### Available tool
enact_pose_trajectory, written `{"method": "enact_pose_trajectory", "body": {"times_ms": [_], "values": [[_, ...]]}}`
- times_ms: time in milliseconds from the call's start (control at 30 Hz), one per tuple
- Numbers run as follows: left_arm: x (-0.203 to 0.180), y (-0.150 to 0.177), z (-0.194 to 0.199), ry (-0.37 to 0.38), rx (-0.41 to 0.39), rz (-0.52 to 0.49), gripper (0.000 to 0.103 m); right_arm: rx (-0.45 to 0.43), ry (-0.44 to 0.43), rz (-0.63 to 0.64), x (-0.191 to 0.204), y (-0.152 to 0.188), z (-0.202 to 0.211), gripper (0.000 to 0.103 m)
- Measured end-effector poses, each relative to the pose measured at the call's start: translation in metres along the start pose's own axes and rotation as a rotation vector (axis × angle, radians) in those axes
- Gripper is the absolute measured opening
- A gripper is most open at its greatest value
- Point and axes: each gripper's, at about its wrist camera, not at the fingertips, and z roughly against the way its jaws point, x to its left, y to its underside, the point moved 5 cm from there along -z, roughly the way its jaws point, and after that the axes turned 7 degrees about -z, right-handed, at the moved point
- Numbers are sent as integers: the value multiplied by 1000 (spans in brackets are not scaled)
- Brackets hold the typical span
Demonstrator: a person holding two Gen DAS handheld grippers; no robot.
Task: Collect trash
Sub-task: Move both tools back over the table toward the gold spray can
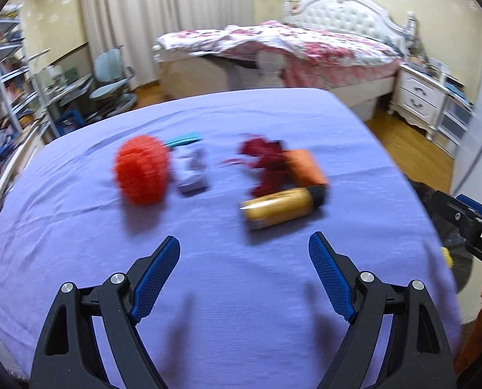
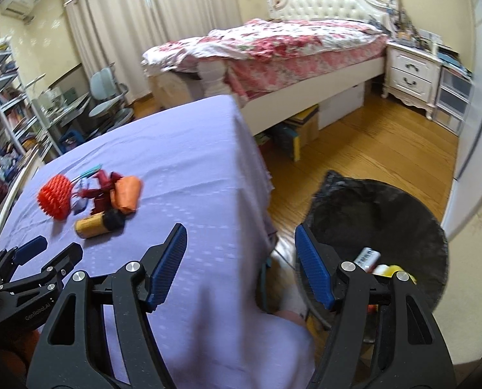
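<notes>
The gold can [image 1: 281, 207] lies on its side mid-worktop, long axis crosswise, just ahead of the spread, empty left gripper [image 1: 244, 253]; the right gripper [image 2: 241, 241], spread and empty too, sits farther off.

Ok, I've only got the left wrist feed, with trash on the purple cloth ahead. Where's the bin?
Observer: The black-lined bin stands on the wood floor, past the purple cloth's right edge.
Operator: Anything in it?
Observer: Yes, a white printed packet and something yellow lie inside.
Operator: Is the right gripper carrying anything?
Observer: No, the right gripper is open and empty, between the cloth's edge and the bin.
</notes>
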Motion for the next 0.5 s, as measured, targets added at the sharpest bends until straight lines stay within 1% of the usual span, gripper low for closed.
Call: {"method": "enact_pose_trajectory", "body": {"times_ms": [133,233,400,500], "values": [[27,6,-1,-34,8,41,82,46,-25,49,36,1,-21,68],[46,11,-2,-60,17,66,82,69,-31,79,54,-1,-34,68],[70,22,-5,-83,41,105,82,78,-33,103,76,-8,-52,68],[79,27,-7,-88,53,125,82,105,-26,115,83,-8,-62,68]]}}
